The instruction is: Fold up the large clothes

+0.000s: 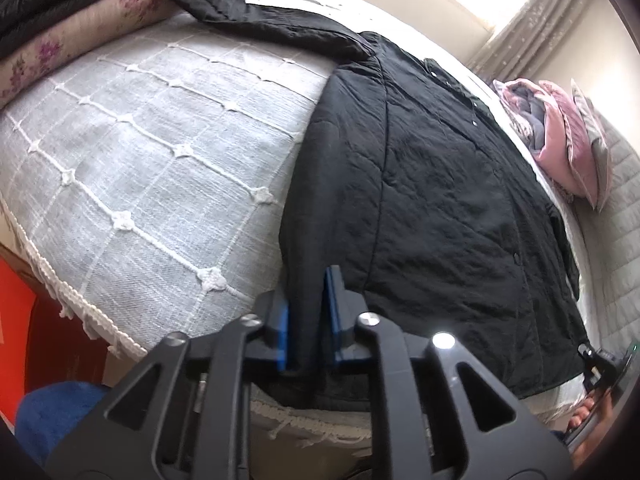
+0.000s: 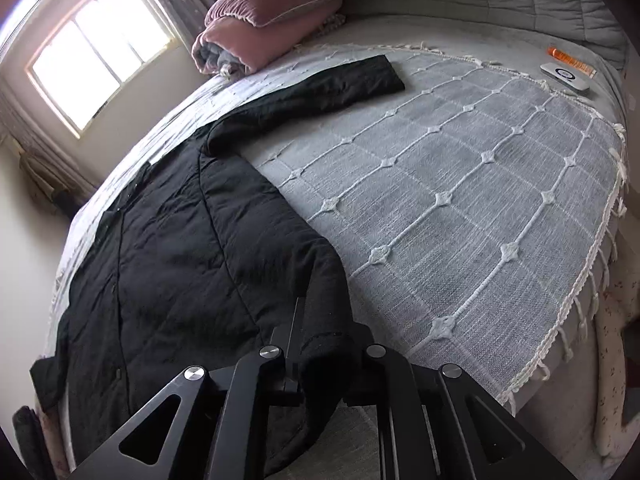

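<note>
Pinching black coat (image 1: 432, 184) hem, left claw (image 1: 306, 320), right claw (image 2: 324, 344), bedspread (image 2: 460, 184) beneath

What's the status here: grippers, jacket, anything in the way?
Left gripper shut on black jacket hem corner; right gripper shut on opposite corner. Jacket flat on bedspread, sleeves spread. Pink bedding beyond the far sleeve, not blocking.

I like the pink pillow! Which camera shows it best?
The right wrist view: the pink pillow lies fully visible at the head of the bed on a rolled pink blanket. The left wrist view shows the pile small and distorted at the edge.
</note>
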